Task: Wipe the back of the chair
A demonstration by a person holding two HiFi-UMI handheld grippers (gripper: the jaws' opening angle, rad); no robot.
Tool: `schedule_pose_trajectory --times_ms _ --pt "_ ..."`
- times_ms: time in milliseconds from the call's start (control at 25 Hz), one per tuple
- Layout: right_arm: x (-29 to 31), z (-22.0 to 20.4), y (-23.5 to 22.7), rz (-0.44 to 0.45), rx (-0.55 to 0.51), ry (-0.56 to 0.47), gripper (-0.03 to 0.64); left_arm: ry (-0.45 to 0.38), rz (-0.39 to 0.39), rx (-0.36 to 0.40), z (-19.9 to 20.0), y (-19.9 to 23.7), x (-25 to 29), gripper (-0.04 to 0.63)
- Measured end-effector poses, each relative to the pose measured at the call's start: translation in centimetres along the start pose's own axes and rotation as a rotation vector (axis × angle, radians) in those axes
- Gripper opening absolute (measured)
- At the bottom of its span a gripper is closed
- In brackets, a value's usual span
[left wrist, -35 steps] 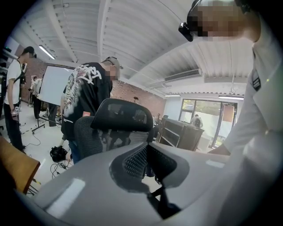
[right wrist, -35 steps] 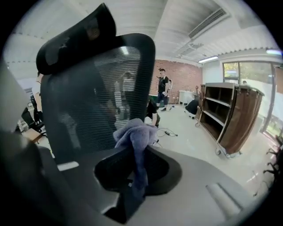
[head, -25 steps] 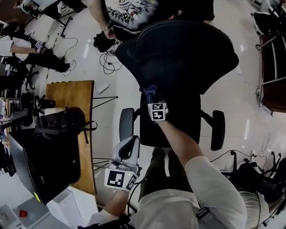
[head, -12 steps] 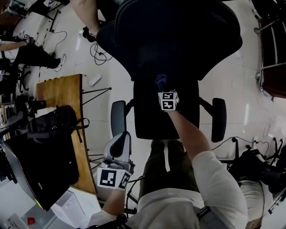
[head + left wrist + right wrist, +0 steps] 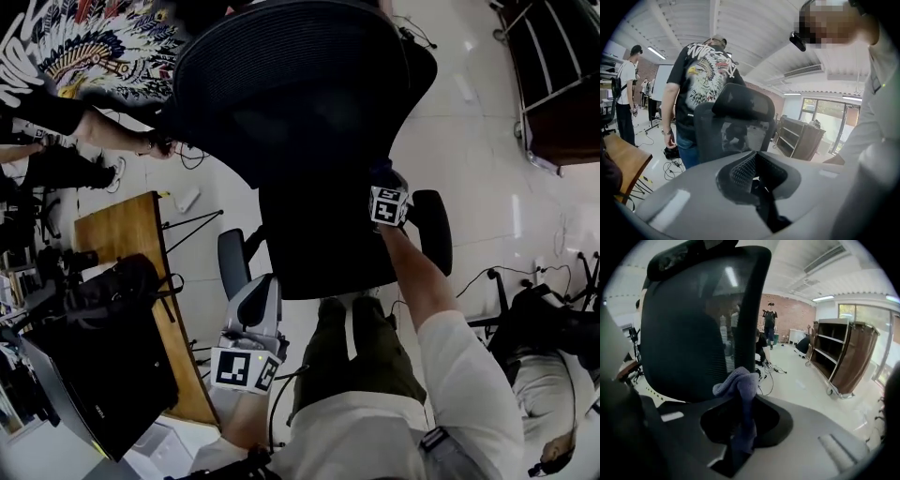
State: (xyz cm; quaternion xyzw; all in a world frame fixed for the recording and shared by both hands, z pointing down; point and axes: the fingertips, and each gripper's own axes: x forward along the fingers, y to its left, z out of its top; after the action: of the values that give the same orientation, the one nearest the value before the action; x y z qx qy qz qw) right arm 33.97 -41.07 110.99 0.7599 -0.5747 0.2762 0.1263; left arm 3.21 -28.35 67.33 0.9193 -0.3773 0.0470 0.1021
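Observation:
A black mesh office chair shows its back (image 5: 300, 103) at the top of the head view, its seat (image 5: 323, 248) below. My right gripper (image 5: 385, 187) is at the back's right edge, shut on a purple cloth (image 5: 382, 172). In the right gripper view the cloth (image 5: 739, 383) sticks up from the right gripper (image 5: 742, 420), just in front of the mesh chair back (image 5: 689, 333). My left gripper (image 5: 255, 305) hangs low beside the chair's left armrest (image 5: 232, 265). In its own view the left gripper (image 5: 757, 180) looks shut on nothing, with the chair back (image 5: 733, 126) further off.
A person in a black printed T-shirt (image 5: 705, 70) stands just behind the chair. A wooden table (image 5: 127, 230) with a black backpack (image 5: 112, 286) is at the left. A brown shelf cart (image 5: 843, 357) stands at the right. Cables (image 5: 192, 155) lie on the floor.
My right gripper has carried the cloth rightwards across the chair back, from near its middle to its right edge. The left gripper has stayed low beside the armrest.

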Motion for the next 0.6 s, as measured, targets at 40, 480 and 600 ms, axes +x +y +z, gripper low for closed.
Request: schedule_pose_trajectory --times_ms 40,480,600 --pt "-2.1 1.0 1.8 0.012 0.008 -0.022 0.046 -0.012 0.004 0.005 0.9 0.2 -1.4 0.063" --pt "-47.3 30.5 17.0 0.307 -0.012 -0.619 0.049 -0.237 0.041 0.122 16.2 -1.4 -13.2 0.063" --pt "-61.0 33.0 17.5 0.367 -0.077 -0.781 0.049 -0.322 0.030 0.198 18.2 -4.0 -16.8 0.063"
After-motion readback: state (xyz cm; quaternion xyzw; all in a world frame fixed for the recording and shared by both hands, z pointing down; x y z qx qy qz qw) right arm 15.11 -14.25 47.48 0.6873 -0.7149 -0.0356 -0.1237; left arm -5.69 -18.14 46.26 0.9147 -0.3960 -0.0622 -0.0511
